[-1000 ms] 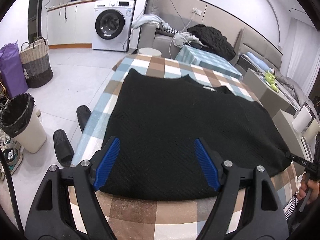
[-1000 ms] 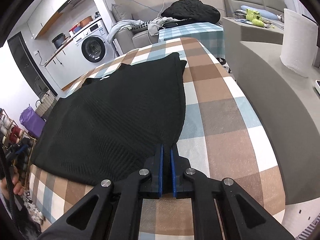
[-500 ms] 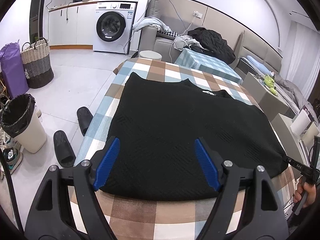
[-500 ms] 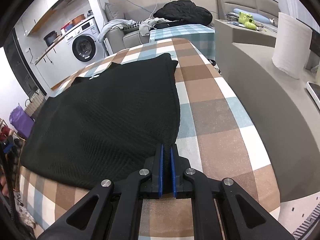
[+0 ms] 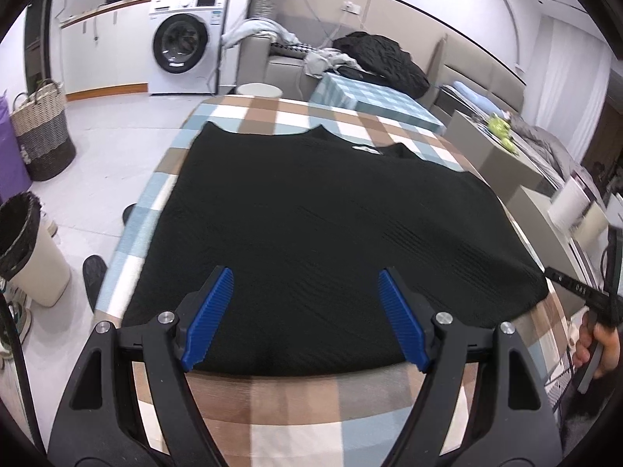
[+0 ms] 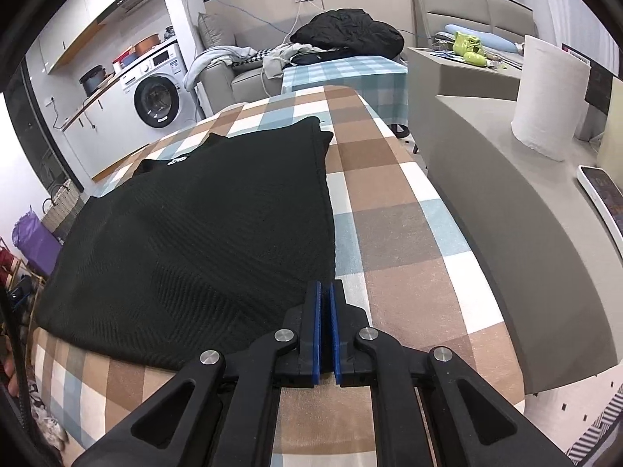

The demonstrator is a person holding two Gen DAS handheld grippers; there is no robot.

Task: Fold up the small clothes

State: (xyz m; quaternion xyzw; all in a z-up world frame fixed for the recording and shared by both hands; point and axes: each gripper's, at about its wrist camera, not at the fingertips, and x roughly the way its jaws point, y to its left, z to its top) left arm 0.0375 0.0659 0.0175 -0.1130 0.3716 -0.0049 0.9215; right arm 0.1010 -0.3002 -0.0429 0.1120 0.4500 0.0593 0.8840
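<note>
Black garment (image 5: 327,241) flat on checked desk (image 5: 296,401), little moved since earlier frames. Left tool (image 5: 305,319) stays spread above hem; right tool (image 6: 324,330) remains clamped on corner. Fold not begun.

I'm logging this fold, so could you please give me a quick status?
Left tongs open over garment's near hem. Right tongs shut at its corner; grip unclear. Garment flat on table, nothing blocking.

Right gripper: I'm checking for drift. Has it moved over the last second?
Yes. The right gripper has slid back slightly along the black garment's near corner; the checked tablecloth shows more beyond it.
</note>
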